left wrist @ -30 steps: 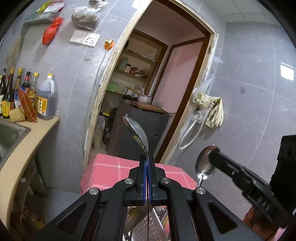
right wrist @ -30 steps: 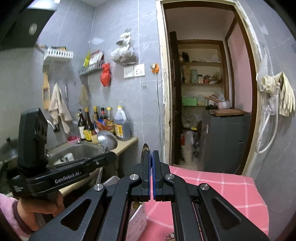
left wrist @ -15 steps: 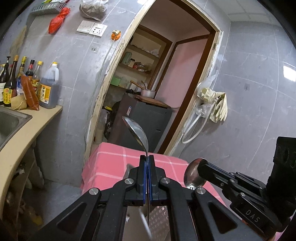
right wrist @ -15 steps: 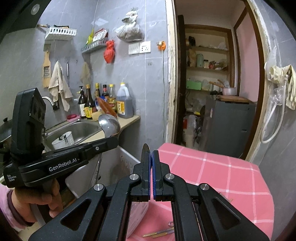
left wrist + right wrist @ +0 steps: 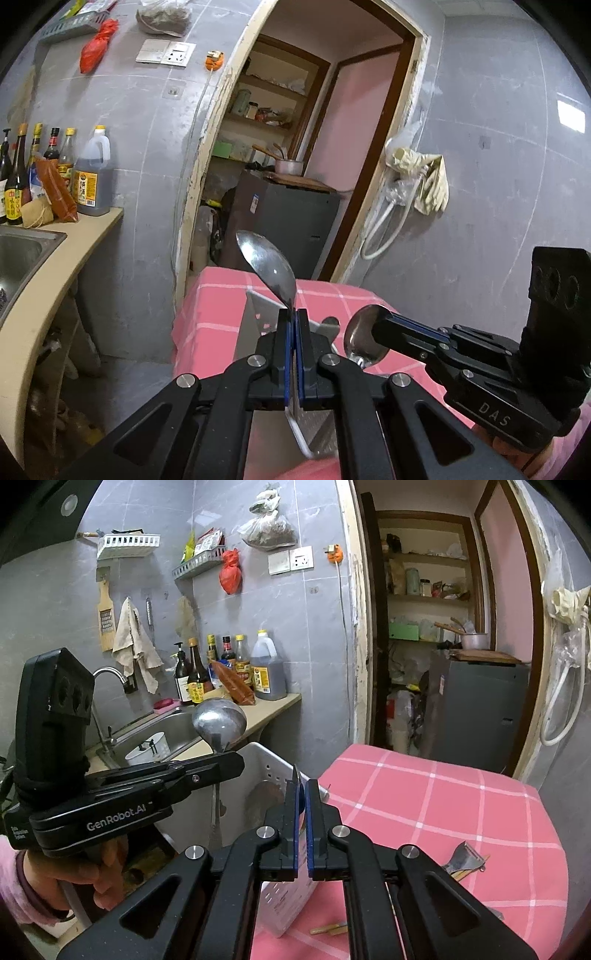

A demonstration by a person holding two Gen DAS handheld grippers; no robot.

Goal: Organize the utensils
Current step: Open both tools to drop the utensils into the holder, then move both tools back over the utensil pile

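My left gripper (image 5: 294, 314) is shut on a steel spoon (image 5: 266, 266) whose bowl points up; the same spoon shows in the right wrist view (image 5: 219, 719). My right gripper (image 5: 303, 786) holds a second steel spoon (image 5: 364, 341) edge-on between its pads, with a slight gap showing between the jaws. Both spoons hang over a white perforated utensil basket (image 5: 271, 766) that stands at the left end of the pink checked table (image 5: 436, 805). The basket also shows below my left fingers (image 5: 258, 314).
A peeler (image 5: 463, 856) and chopsticks (image 5: 328, 929) lie on the cloth to the right. A sink (image 5: 155, 734) and counter with bottles (image 5: 236, 668) are on the left. A doorway with a grey cabinet (image 5: 476, 705) lies behind the table.
Both grippers have tilted and come down toward the table with their spoons. The basket has come into view under them. The right jaws look slightly wider apart.
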